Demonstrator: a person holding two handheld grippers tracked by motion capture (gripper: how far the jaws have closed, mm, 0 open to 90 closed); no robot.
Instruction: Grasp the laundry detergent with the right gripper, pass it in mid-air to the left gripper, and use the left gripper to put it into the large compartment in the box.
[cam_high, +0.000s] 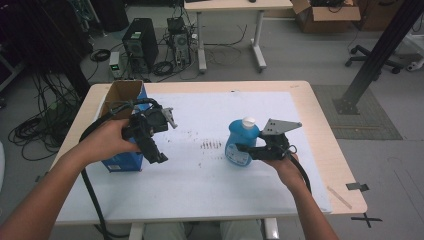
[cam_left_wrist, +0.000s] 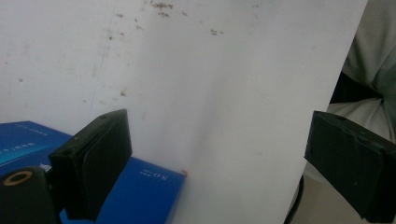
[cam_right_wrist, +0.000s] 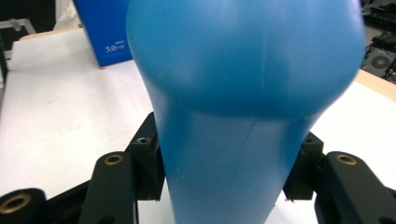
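A blue plastic bottle (cam_high: 241, 144) with a white cap stands on the white sheet right of the middle. My right gripper (cam_high: 243, 148) reaches in from the right and is shut on the bottle's body; in the right gripper view the bottle (cam_right_wrist: 243, 93) sits squeezed between the two black pads. At the left, my left gripper (cam_high: 159, 140) hangs over the near corner of an open blue cardboard box (cam_high: 122, 160), jaws wide apart. In the left gripper view the box corner (cam_left_wrist: 140, 191) lies below the left finger (cam_left_wrist: 93, 163), with nothing between the jaws.
The white sheet (cam_high: 210, 185) covers most of the wooden table (cam_high: 345, 200) and has brown smudges (cam_high: 211, 145) at its middle. The box (cam_right_wrist: 105, 32) stands at the table's left side. Behind the table, computers, cables and another desk stand on the floor.
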